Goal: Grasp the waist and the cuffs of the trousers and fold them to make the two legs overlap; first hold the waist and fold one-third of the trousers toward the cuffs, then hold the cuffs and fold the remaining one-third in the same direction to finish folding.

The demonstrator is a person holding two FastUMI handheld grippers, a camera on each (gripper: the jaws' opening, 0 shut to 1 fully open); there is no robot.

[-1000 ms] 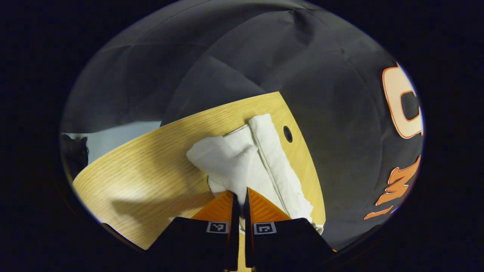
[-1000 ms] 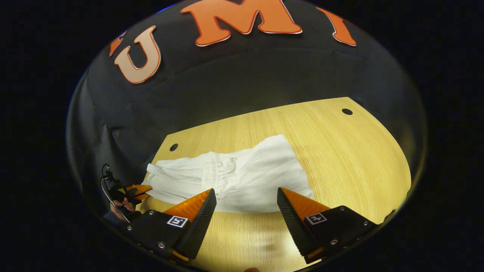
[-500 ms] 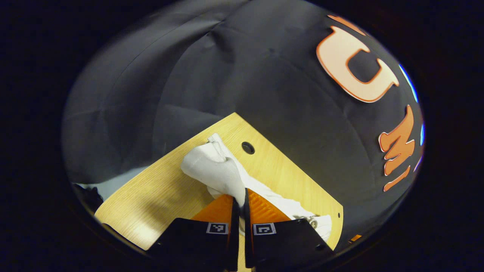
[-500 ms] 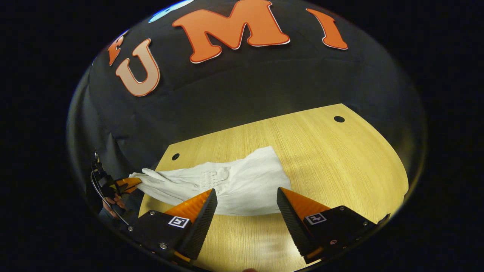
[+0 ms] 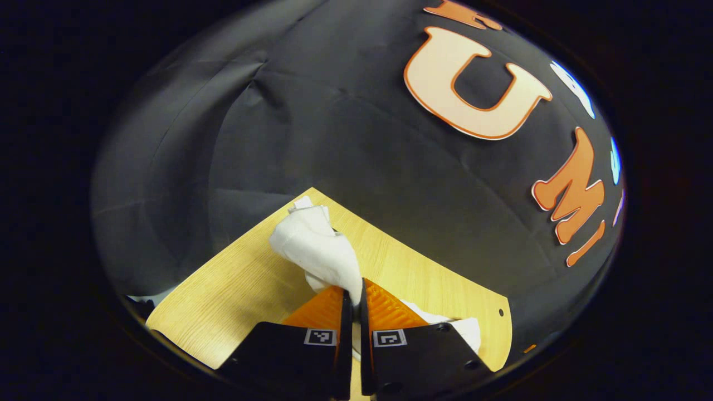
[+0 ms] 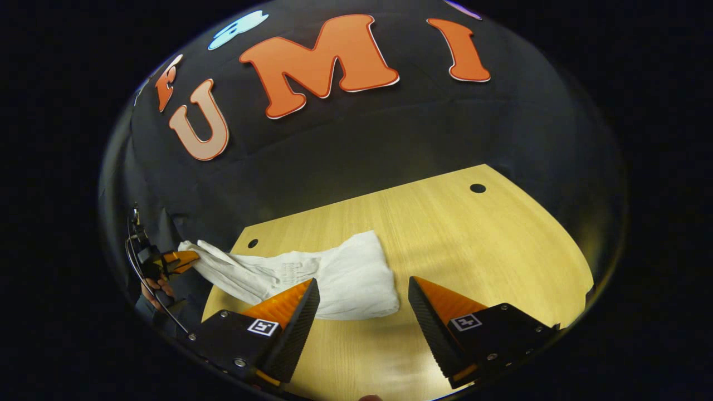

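Observation:
White trousers (image 6: 312,273) lie on the wooden table (image 6: 473,245), stretched toward its left edge. My left gripper (image 5: 353,295) is shut on a bunched end of the trousers (image 5: 320,253), holding it raised above the table (image 5: 245,284). In the right gripper view that same left gripper (image 6: 181,259) hangs beyond the table's left edge, the cloth pulled taut up to it, with a hand (image 6: 159,287) below it. My right gripper (image 6: 362,295) stands open above the table's near side, just in front of the trousers' near edge, with nothing between its fingers.
Round holes (image 6: 477,188) (image 6: 253,243) mark the table's far corners. Black cloth walls (image 5: 345,122) close in right behind the table. Bare wood spreads to the right of the trousers.
The left gripper has pulled its end of the trousers up and out past the table's left edge, dragging the whole garment leftward and narrowing it. The right gripper has stayed open.

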